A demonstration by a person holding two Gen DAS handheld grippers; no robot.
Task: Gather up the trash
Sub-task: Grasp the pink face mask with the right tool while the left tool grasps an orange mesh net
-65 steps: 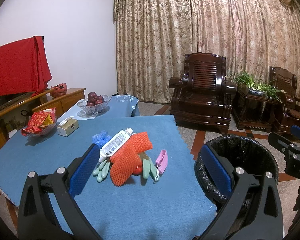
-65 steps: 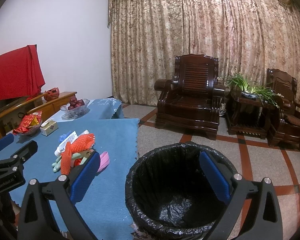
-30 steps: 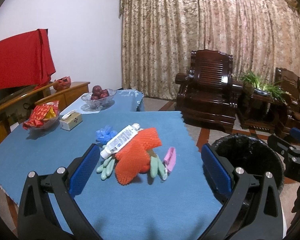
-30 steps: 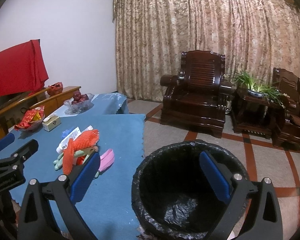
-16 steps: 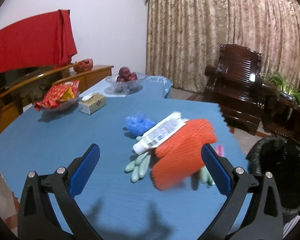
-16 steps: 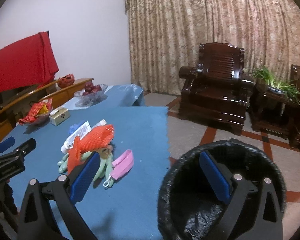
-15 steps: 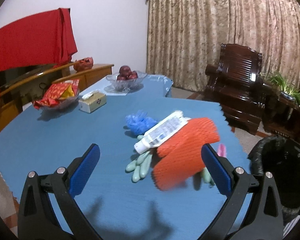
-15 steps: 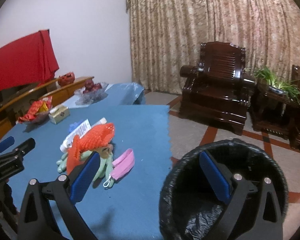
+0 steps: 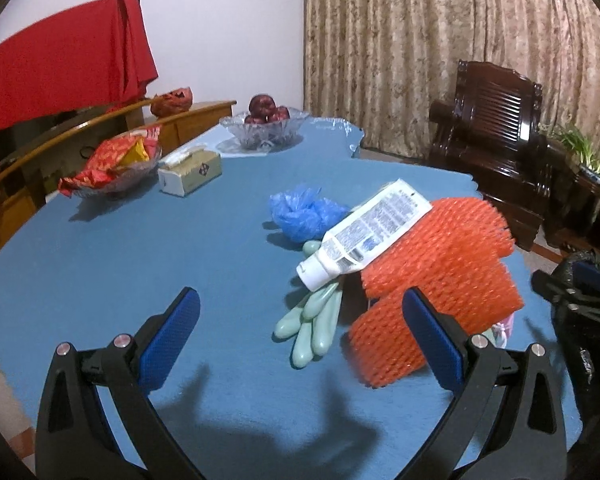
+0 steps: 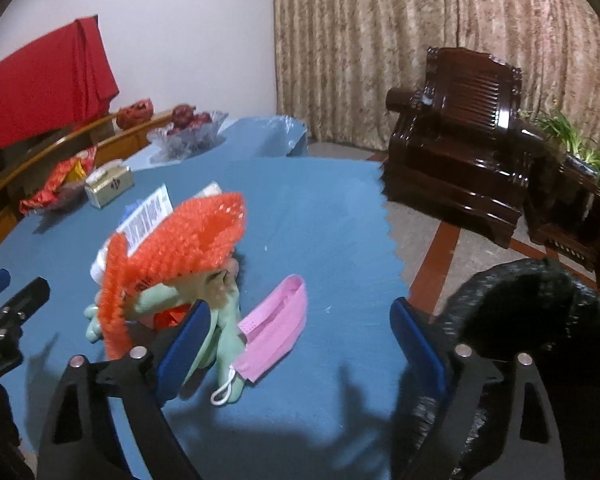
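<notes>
A heap of trash lies on the blue table (image 9: 148, 264): an orange foam net (image 9: 436, 280) (image 10: 180, 248), a white tube (image 9: 364, 232), a crumpled blue bag (image 9: 304, 216), pale green gloves (image 9: 316, 324) (image 10: 216, 320) and a pink face mask (image 10: 276, 324). My left gripper (image 9: 300, 336) hovers open just short of the gloves and the net. My right gripper (image 10: 300, 336) has its jaws closing, with the pink mask lying between and just ahead of them, untouched. A black-lined bin (image 10: 540, 320) stands off the table's right edge.
At the table's far left stand a snack bowl (image 9: 112, 164), a small tissue box (image 9: 190, 172) and a glass bowl of red fruit (image 9: 266, 124). Dark wooden armchairs (image 10: 460, 160) and a plant (image 10: 580, 148) stand on the floor beyond.
Both grippers have moved forward and down toward the trash heap, which now looms larger. The bin has slid toward the right edge of both views. The right jaws stand slightly narrower.
</notes>
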